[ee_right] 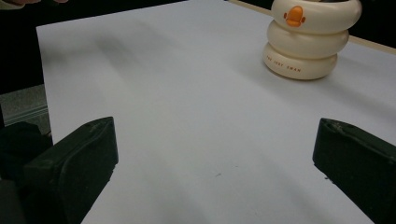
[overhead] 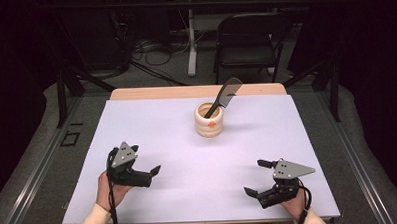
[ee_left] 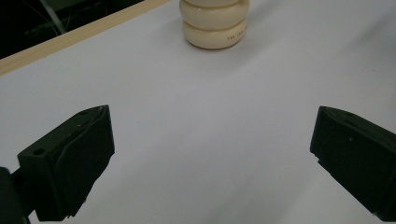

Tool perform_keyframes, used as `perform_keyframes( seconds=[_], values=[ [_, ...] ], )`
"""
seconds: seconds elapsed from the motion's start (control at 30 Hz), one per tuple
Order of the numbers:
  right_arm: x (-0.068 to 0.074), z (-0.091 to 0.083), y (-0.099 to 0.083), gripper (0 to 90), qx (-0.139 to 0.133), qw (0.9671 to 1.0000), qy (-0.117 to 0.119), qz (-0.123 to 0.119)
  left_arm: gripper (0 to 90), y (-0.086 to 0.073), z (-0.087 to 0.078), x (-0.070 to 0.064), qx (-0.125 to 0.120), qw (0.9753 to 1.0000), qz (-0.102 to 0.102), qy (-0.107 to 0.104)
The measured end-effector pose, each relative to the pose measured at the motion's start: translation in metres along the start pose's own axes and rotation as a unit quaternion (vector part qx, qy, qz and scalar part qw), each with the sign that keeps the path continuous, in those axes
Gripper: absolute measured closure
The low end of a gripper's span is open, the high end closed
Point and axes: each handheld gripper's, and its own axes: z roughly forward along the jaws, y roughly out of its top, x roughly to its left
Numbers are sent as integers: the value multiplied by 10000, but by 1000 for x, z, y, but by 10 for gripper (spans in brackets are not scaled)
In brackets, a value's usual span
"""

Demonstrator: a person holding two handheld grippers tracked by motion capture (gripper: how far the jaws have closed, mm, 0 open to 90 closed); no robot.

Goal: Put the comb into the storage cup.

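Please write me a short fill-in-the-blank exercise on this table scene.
1. The black spatula stands in the cream ____.
2. The holder bears a mark coloured ____.
3. The jaws of the left hand-held gripper and the right hand-held gripper are ____.

Missing words: holder; orange; open

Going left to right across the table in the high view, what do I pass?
Left gripper → cream ringed holder with the black spatula standing in it → right gripper.
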Motion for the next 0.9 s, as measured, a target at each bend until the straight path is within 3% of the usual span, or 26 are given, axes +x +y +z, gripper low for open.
perform_keyframes(
  seconds=[0.9],
  values=[
    [0,0,0,0,12,10000,-3,20,0,-30,-16,-8,-93,9998,-132,71]
  ],
)
